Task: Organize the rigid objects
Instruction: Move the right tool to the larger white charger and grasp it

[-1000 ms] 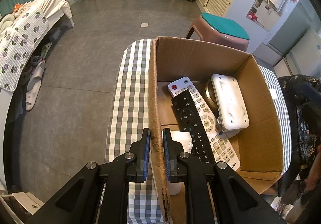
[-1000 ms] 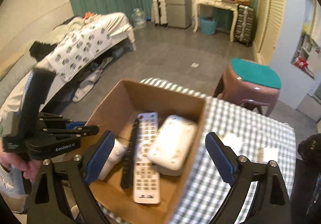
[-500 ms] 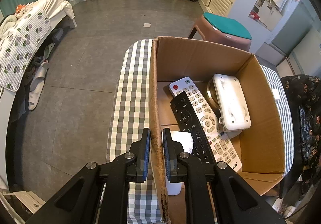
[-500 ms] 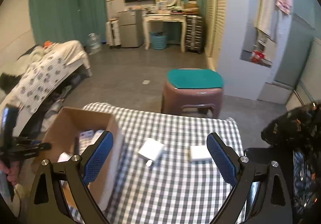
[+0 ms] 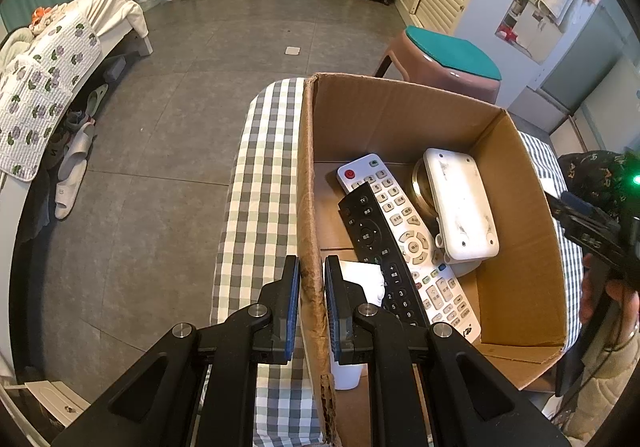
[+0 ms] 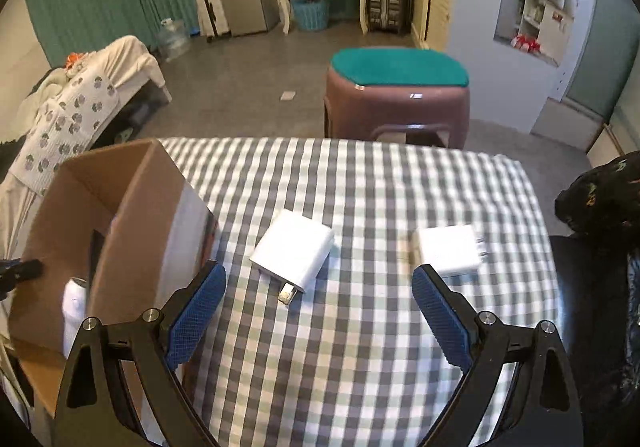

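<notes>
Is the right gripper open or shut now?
Open. The right gripper has its blue pads spread wide apart above the checked tablecloth, with nothing pressed between them.

Teal-topped stool [image 6: 398, 95] beyond table; bed [image 5: 60, 59] left.

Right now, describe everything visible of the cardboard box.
The cardboard box is plain brown corrugated card, open-topped, upright on the checked tablecloth at the table's edge. Its near wall, frayed along the rim, is pinched by the left gripper. Inside lie a black remote, a white remote and a white device.
</notes>
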A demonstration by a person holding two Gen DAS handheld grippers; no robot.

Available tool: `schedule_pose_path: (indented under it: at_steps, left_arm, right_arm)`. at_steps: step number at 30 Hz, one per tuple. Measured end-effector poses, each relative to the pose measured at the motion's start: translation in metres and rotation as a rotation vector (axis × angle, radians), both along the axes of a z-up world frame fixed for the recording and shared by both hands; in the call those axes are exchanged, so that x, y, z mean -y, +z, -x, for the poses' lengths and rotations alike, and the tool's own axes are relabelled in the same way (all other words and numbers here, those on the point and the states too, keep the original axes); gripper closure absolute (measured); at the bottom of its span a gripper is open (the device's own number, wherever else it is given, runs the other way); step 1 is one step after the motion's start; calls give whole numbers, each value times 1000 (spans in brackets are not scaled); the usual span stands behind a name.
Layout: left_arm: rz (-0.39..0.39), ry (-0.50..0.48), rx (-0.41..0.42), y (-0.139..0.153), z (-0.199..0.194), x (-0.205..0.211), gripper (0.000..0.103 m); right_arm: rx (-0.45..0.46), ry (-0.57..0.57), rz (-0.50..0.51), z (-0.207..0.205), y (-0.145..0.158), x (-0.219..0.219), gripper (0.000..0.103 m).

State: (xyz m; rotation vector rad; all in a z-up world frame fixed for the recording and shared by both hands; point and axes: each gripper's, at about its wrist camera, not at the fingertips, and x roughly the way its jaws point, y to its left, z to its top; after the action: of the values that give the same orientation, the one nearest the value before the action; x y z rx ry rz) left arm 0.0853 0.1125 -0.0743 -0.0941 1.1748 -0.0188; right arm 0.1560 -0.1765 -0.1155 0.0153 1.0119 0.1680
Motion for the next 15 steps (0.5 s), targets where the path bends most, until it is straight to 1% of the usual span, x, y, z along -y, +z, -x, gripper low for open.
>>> schedule_pose_path:
  at_steps: [3,4,5,7,9,11,15]
  left_arm:
    - [4,3,0,0,-1,0,91]
    - [1,1,1,0,-1,0,91]
    - [-2,-2,1,0,-1,0,91]
    - [-3,-7,-1,0,-2,1,91]
    - [1,-10,-5,0,-3,-1,91]
    - [1,-12,-6,0,-4,0,91]
    - [1,-11,-7,-1,-5,-1,91]
  right_arm:
    - [-20,6,4,-10,-14,-8,9]
    - [-27,5,13,-14,-18,-11,11]
    - [-38,9,17,-17,-22,-15,17]
    - [-54,11,14,-24,-28,-20,22]
    - [-69,6,13,-31,-34,-25,24]
    - [-92,6,6,-36,-40,-29,32]
    - [-121,-8,12,-44,-49,-35,33]
